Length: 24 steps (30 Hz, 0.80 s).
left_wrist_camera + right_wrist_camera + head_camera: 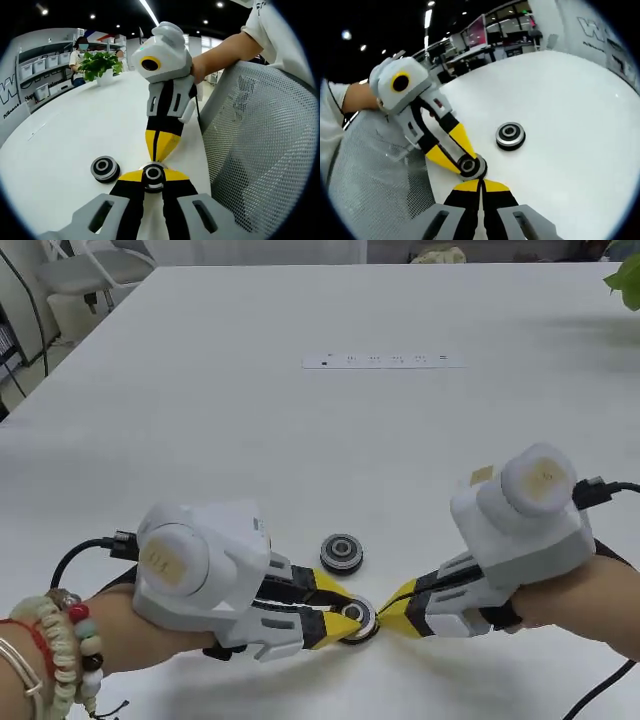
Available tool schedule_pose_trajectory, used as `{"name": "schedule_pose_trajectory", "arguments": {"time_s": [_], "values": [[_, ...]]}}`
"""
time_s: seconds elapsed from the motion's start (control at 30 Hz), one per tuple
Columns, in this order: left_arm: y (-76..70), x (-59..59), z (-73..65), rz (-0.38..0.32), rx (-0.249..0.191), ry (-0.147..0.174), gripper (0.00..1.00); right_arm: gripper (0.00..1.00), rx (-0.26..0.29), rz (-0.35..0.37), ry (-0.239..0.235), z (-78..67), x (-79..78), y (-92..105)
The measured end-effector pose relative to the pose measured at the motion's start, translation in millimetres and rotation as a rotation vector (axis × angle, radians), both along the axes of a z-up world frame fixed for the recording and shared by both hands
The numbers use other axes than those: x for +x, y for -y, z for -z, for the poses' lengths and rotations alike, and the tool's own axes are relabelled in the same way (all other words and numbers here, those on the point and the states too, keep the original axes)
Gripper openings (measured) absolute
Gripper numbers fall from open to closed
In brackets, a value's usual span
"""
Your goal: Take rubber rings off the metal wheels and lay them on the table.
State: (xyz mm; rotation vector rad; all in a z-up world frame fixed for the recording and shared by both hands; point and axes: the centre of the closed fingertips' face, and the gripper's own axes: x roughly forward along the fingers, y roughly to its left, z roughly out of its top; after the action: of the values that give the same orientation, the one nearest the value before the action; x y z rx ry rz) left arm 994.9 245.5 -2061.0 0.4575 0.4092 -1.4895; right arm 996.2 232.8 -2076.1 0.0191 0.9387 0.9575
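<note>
Black rubber round bright metal: a wheel (pixel 356 617), flat on the white table (pixel 300 440), met by yellow tips from both sides. In the head view, left gripper (pixel 343 620) left of that wheel, right gripper (pixel 386 612) right of it, the hold itself too small to read. Plainer in the left gripper view: own jaws partly open, one tip on each side of the wheel, clamped on it. Opposite jaws pressed almost together there, tips against the wheel's far rim. Much the same in the right gripper view, a hairline gap between its own jaws. Whether anything is nipped between them, impossible to tell. Second wheel (pixel 342 552) just beyond the held one, apart from it, lying flat, dark rubber ring (pixel 325 552) on. Well beyond the held wheel in the head view, a white socket strip (pixel 385 361). On the near side of the held wheel, in both gripper views, the table's edge close by, with a grey mesh chair back (pixel 260 150) right against it. Broad bare tabletop beyond the held wheel and to either side. Far past it in the left gripper view, a potted plant (pixel 97 65).
</note>
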Motion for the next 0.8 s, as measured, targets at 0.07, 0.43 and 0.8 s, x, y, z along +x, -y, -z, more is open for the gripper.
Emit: {"name": "schedule_pose_trajectory", "arguments": {"time_s": [0.07, 0.43, 0.8], "values": [[0.2, 0.2, 0.0, -0.002, -0.001, 0.001, 0.08, 0.00, 0.004, 0.016, 0.017, -1.5, 5.2, 1.8], [0.9, 0.5, 0.0, -0.003, -0.003, 0.001, 0.08, 0.00, 0.088, 0.082, -0.068, -4.4, 1.6, 1.3], [1.4, 0.4, 0.2, 0.001, 0.000, 0.005, 0.08, 0.00, 0.124, 0.083, -0.072, -10.3, 0.5, -5.0]]}}
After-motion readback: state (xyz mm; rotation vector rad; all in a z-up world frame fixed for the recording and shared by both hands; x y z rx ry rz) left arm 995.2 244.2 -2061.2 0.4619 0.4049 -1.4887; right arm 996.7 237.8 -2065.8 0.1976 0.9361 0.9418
